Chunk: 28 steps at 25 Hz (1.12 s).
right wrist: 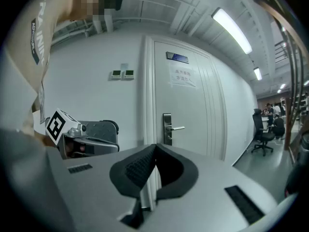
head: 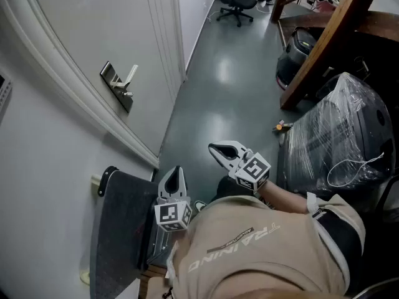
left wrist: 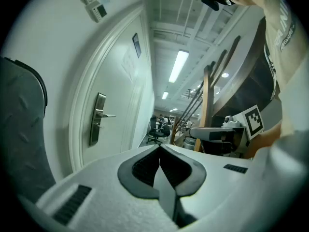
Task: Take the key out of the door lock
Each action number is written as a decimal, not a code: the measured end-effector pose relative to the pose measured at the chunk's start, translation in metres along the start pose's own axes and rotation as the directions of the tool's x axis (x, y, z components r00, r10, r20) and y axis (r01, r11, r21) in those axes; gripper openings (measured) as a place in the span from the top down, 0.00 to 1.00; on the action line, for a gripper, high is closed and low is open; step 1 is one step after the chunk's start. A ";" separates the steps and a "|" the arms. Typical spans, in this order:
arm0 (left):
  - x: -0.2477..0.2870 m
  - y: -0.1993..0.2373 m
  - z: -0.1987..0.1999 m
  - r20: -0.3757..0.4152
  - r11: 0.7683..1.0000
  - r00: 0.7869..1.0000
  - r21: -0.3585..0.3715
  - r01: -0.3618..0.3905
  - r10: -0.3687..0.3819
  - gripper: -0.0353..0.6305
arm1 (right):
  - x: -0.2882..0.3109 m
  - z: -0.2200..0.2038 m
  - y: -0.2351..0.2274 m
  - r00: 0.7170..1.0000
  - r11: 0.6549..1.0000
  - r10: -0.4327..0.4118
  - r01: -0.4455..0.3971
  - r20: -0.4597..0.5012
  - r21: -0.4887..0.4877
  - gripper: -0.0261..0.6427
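I hold my left gripper [head: 176, 170] and right gripper [head: 214, 148] low, well apart from the door [head: 81, 30]. Each has its jaws pressed together with nothing between them. The lock plate [head: 116, 86] with its handle sits by the door's frame-side edge. The key there is too small to make out.

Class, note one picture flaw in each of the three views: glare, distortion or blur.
Head view: pale glare patches on the glossy floor. Left gripper view: the wide lens bows the door frame, and the corners are black. Right gripper view: the ceiling lamp is washed out white.
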State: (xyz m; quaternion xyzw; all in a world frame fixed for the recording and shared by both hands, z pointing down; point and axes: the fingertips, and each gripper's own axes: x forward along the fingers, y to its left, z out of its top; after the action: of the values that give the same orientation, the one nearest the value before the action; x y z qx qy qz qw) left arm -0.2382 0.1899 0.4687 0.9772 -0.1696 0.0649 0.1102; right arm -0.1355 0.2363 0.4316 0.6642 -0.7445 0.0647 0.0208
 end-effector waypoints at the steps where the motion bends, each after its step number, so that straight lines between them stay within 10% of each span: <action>1: 0.000 -0.001 -0.001 -0.001 1.000 1.000 -0.001 0.006 -0.006 0.94 | -0.002 -0.004 -0.003 1.000 1.000 -0.009 0.009 -0.003 0.001 0.94; 18: 0.078 -0.022 -0.005 -0.072 0.995 0.992 -0.005 0.101 -0.101 0.94 | -0.011 -0.031 -0.071 0.994 0.994 -0.098 0.100 -0.047 0.038 0.94; 28: 0.156 -0.009 0.020 -0.114 0.999 0.993 0.042 -0.024 0.029 0.94 | 0.021 -0.030 -0.128 0.990 0.992 0.129 -0.129 -0.053 0.008 0.94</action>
State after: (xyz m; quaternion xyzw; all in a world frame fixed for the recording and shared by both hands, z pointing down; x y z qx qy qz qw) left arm -0.0878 0.1441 0.4728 0.9715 -0.1745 0.1260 0.0992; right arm -0.0128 0.2054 0.4727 0.6127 -0.7850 0.0853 0.0350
